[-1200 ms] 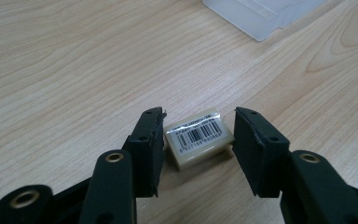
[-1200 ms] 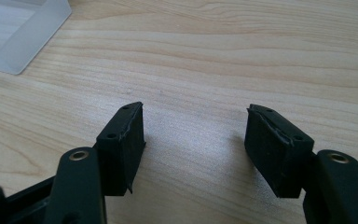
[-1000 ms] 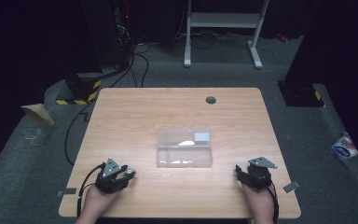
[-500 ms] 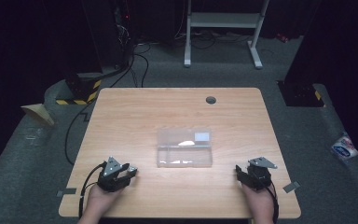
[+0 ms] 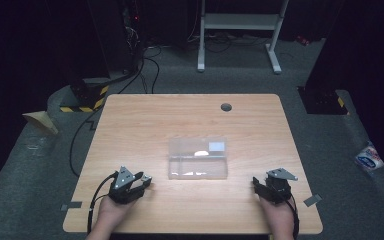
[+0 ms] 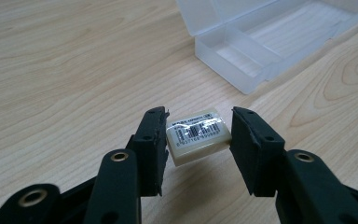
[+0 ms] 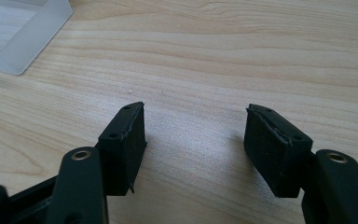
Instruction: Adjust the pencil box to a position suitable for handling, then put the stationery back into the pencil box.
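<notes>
Where clamped: eraser (image 6: 198, 136) between left tool (image 6: 198, 140) pads.

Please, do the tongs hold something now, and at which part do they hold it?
The left tongs grip a small eraser by its two short ends, above the table. The right tongs are open and hold nothing.

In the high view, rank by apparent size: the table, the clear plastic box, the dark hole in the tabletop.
1. table, by far the largest.
2. clear plastic box, lying open mid-table.
3. dark hole, a small spot near the far edge.
</notes>
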